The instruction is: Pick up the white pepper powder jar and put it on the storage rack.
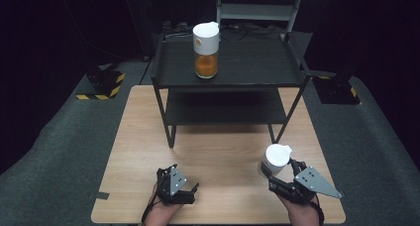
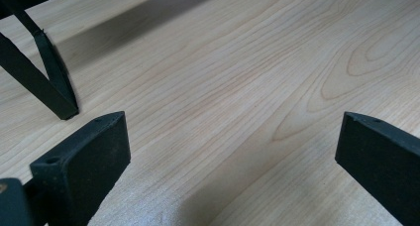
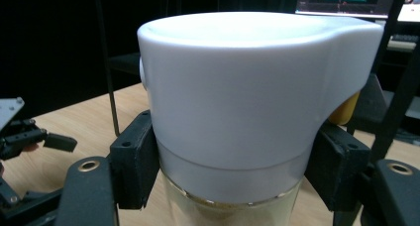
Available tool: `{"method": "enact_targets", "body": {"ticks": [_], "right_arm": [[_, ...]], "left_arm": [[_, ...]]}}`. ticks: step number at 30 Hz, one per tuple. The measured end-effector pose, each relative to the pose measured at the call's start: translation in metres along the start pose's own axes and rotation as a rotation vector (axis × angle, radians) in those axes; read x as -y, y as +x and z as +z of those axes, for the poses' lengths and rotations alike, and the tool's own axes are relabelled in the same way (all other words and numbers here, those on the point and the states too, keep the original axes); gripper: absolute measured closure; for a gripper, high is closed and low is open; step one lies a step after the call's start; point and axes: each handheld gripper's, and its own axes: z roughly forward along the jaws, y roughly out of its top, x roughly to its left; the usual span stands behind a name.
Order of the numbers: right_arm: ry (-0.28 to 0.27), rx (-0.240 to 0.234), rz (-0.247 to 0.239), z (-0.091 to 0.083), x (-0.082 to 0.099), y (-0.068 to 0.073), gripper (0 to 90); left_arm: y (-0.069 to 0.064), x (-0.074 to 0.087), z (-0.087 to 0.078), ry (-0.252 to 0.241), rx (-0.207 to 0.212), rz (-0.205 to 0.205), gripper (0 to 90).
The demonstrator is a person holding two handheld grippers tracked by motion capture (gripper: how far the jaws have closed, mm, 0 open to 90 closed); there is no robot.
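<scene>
My right gripper (image 1: 280, 175) is shut on a clear jar with a white lid (image 1: 275, 159), held just above the table's front right. In the right gripper view its black pads (image 3: 132, 159) press on the jar (image 3: 237, 97) just below the lid, and pale yellowish contents show underneath. My left gripper (image 1: 178, 182) rests low at the table's front centre. Its jaws stand wide open (image 2: 233, 146) over bare wood with nothing between them. A second jar (image 1: 205, 50) with a white lid and orange contents stands upright on the top of the black shelf (image 1: 247, 70).
The black two-tier shelf stands on the far half of the wooden table (image 1: 223, 151), and one of its legs (image 2: 49, 82) is close ahead of my left gripper. The other hand's gripper (image 3: 29, 137) lies at the left of the right gripper view. Grey floor surrounds the table.
</scene>
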Motion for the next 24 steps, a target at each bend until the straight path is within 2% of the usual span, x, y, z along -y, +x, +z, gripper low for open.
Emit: {"method": "enact_targets", "body": {"ticks": [16,24], "right_arm": [[-0.040,-0.030,-0.037,0.014,-0.034,0.003,30.1],[-0.080,-0.034,-0.042,0.023,-0.057,0.004,30.0]], "left_arm": [[0.003,0.000,0.000,-0.001,0.012,-0.003,0.7],[0.004,0.000,0.000,-0.002,0.017,-0.005,0.7]]}}
